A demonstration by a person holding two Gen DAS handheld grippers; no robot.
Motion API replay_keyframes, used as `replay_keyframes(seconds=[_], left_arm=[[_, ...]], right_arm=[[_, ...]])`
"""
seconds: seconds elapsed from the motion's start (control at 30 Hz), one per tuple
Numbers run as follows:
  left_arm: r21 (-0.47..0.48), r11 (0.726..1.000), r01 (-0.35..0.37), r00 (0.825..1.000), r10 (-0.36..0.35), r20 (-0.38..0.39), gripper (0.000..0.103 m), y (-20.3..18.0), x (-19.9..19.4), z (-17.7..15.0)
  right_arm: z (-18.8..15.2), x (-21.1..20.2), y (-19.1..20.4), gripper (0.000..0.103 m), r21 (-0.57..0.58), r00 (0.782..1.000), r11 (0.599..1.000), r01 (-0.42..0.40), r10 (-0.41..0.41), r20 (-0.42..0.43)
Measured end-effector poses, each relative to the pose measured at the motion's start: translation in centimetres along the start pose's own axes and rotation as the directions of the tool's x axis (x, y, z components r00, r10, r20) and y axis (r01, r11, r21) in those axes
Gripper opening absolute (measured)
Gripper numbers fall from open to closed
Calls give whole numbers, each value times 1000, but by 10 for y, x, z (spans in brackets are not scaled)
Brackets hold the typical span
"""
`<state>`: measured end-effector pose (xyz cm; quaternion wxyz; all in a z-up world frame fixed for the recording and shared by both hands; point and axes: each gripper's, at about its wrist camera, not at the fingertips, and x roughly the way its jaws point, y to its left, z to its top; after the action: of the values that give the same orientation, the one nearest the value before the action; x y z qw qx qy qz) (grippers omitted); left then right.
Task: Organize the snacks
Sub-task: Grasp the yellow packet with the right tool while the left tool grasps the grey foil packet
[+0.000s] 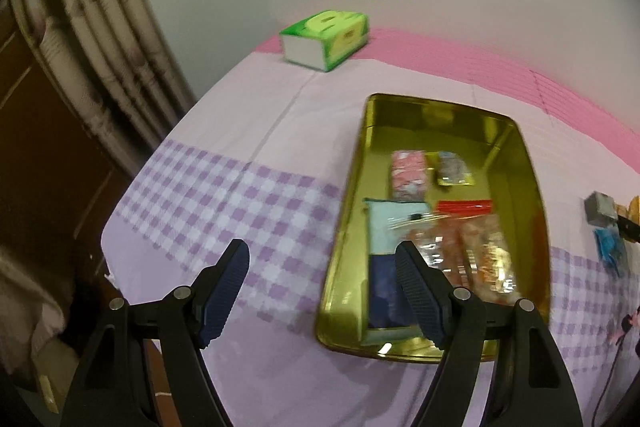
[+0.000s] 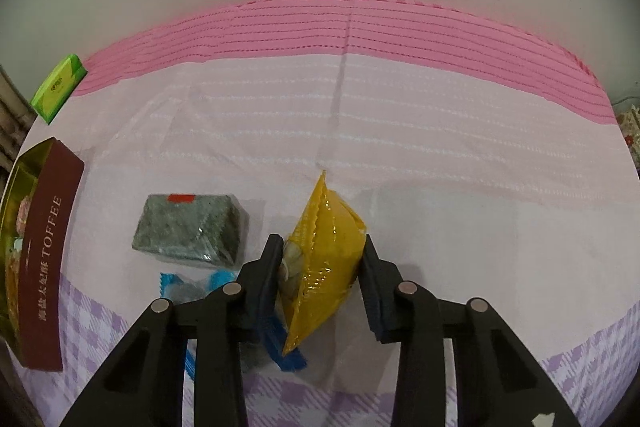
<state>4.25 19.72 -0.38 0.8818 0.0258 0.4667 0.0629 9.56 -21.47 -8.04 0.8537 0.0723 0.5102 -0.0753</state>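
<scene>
Right tongs [image 2: 320, 267] pinch my glossy yellow pouch [image 2: 320, 267]; left tongs [image 1: 322, 291] spread, shiny gold tin [image 1: 344, 267] at three o'clock.

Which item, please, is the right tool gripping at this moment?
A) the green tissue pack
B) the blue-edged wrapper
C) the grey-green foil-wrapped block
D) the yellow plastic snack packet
D: in the right wrist view the right tool has its two fingers closed against either side of the yellow plastic snack packet, held up off the cloth, while the grey-green foil-wrapped block lies apart to its left.
</scene>
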Motion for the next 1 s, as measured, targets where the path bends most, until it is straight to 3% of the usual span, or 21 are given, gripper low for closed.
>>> replay_keyframes(seconds=[0.23, 0.53, 0.83, 1.0], left_arm=[[80, 993, 84, 996, -85, 14, 76, -48, -12, 13], [228, 959, 167, 984, -175, 15, 76, -130, -22, 28], [281, 917, 284, 958, -286, -37, 76, -201, -23, 45], [273, 894, 354, 935, -334, -118, 76, -233, -11, 52]], right_arm=[[-21, -14, -21, 34, 29, 1000, 1000, 1, -2, 7], [-50, -30, -60, 34, 31, 995, 996, 88, -89, 39], [-53, -31, -95, 34, 43, 990, 994, 100, -104, 94], [-54, -29, -96, 34, 30, 988, 995, 97, -100, 114]])
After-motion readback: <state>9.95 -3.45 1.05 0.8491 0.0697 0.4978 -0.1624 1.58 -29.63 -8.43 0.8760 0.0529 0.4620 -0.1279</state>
